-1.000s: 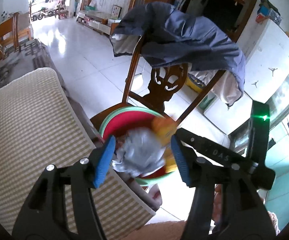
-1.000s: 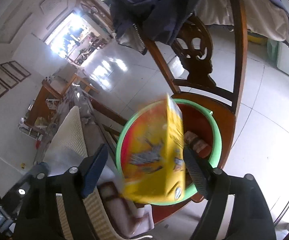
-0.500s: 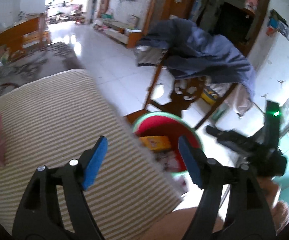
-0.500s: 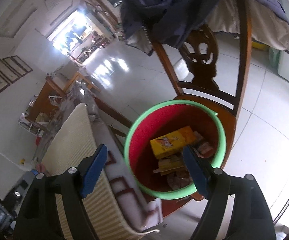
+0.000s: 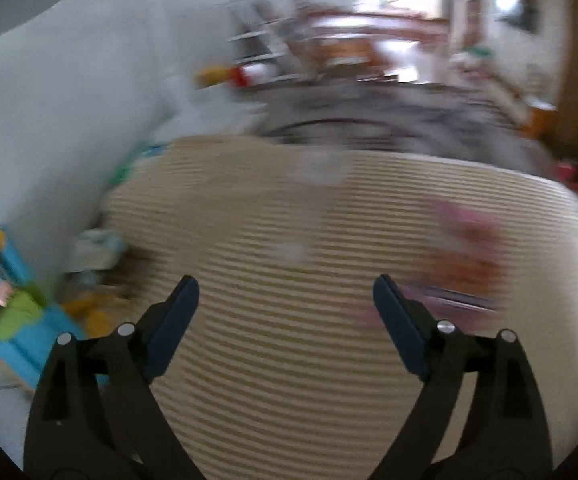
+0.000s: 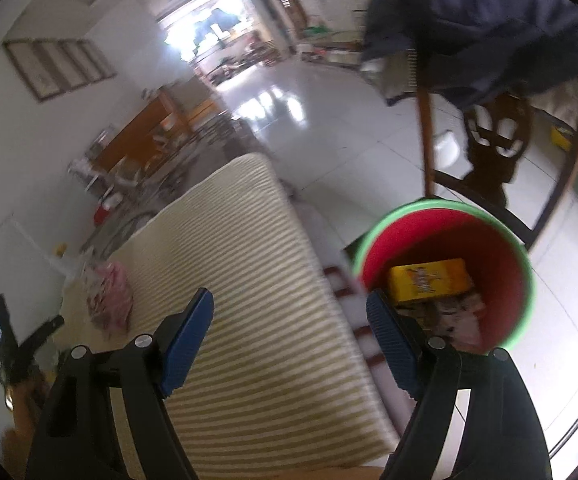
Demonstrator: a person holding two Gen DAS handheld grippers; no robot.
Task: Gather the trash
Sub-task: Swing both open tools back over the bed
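Holding: red bucket with a green rim (image 6: 445,216) stands on the seat of a wooden chair (image 6: 425,136), just beside the striped cushion (image 6: 249,280); inside lie a yellow box (image 6: 429,280) and crumpled paper trash (image 6: 461,316)
Pink wrapper: lies at the cushion's far left edge in the right wrist view (image 6: 109,300), a pink-red smear in the blurred left wrist view (image 5: 465,240)
Left gripper: (image 5: 285,308) jaws opening, nothing between them (a second ago they pinched a grey wad over the bucket); now over the cushion (image 5: 289,320), bucket out of its view
Right gripper: (image 6: 289,332) jaws spread and empty; a second ago the yellow box hung between them, now it rests in the bucket
Small pale scraps: (image 5: 289,250) on the cushion ahead of the left gripper, too blurred to name
Left clutter: blue and green packets (image 5: 21,320) beside the cushion
Chair back: dark blue jacket (image 6: 489,28) draped over it, above the bucket
Obstruction: right gripper's right finger (image 6: 393,344) overlaps the bucket's near rim
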